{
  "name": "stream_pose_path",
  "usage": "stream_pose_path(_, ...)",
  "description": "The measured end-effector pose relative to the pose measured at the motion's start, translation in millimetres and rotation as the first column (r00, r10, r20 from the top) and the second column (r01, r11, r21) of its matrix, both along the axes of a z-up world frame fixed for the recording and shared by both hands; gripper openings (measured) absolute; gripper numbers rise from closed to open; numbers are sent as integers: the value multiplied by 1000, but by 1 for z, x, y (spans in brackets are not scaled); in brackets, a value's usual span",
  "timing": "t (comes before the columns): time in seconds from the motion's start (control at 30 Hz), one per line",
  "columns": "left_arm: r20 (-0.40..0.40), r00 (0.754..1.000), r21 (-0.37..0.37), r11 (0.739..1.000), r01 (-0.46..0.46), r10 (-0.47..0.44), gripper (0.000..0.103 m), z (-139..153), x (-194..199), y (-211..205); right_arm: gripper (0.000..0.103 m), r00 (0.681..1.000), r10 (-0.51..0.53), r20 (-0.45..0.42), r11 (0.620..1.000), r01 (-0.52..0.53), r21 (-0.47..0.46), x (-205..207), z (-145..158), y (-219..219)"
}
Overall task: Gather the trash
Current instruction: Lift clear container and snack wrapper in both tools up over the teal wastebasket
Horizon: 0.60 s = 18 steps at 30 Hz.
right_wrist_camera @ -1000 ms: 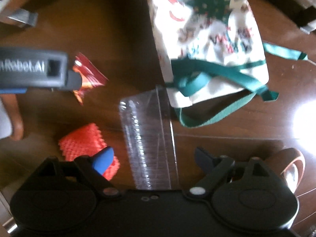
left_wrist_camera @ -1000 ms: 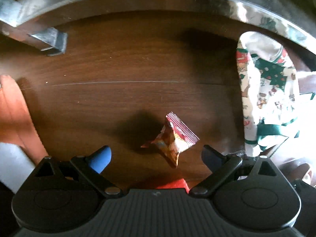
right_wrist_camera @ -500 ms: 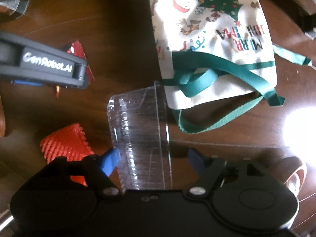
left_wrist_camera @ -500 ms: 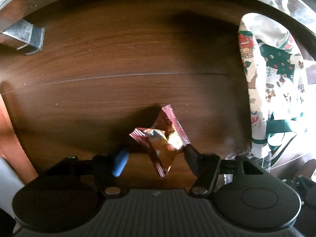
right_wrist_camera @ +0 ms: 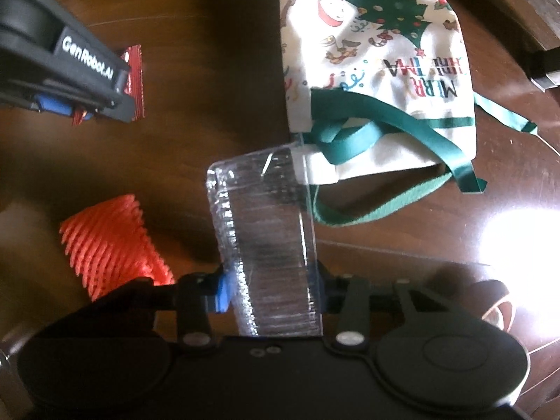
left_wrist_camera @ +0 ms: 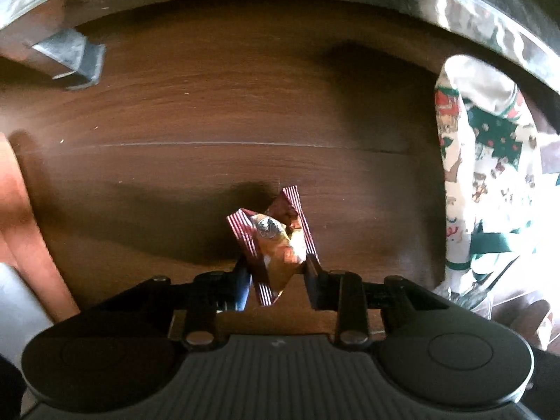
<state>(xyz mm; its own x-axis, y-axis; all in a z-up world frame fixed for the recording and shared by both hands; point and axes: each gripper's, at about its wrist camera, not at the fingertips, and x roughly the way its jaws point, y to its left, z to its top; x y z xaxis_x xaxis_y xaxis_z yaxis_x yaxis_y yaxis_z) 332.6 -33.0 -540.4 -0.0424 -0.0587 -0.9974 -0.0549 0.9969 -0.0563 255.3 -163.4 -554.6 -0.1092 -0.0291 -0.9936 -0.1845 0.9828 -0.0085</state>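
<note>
While both grippers point down at the dark wood table (left_wrist_camera: 175,182), two bits of trash are being pinched at once.

Left gripper (left_wrist_camera: 278,273): low middle of the left wrist view. Its jaws are closing, and the fingers (left_wrist_camera: 312,274) touch both sides of the snack wrapper (left_wrist_camera: 276,241). The wrapper is red and gold and crinkly.

Right gripper (right_wrist_camera: 271,292): low middle of the right wrist view. Its jaws are closing too, with the clear plastic tray (right_wrist_camera: 266,241) between them. The blue pad sits right against the tray's ribbed side.

Orange foam net (right_wrist_camera: 112,241): left of the tray, lying alone on the table. Nothing holds it.

Christmas bag (right_wrist_camera: 378,66): upper right of the right wrist view, just past the tray. It lies flat, with its green ribbons (right_wrist_camera: 392,129) loose on top. I think the trash goes in here.

Done so far: I cannot see any trash inside the bag.

Left to do: lift the wrapper and the tray, put them in the bag, then get the foam net.
</note>
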Motion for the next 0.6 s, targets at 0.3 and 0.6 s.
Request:
stream_pose_path(0.3,59,996,-15,997,-70,71,30,57,-8,27,43,1000,-23,8,999,23,39,-8,56,7)
stream_pose_path(0.6,187,975,-82,991,-103,117,30,165,-29,33,43,986,-50,161,993,33,111,-23,168,6)
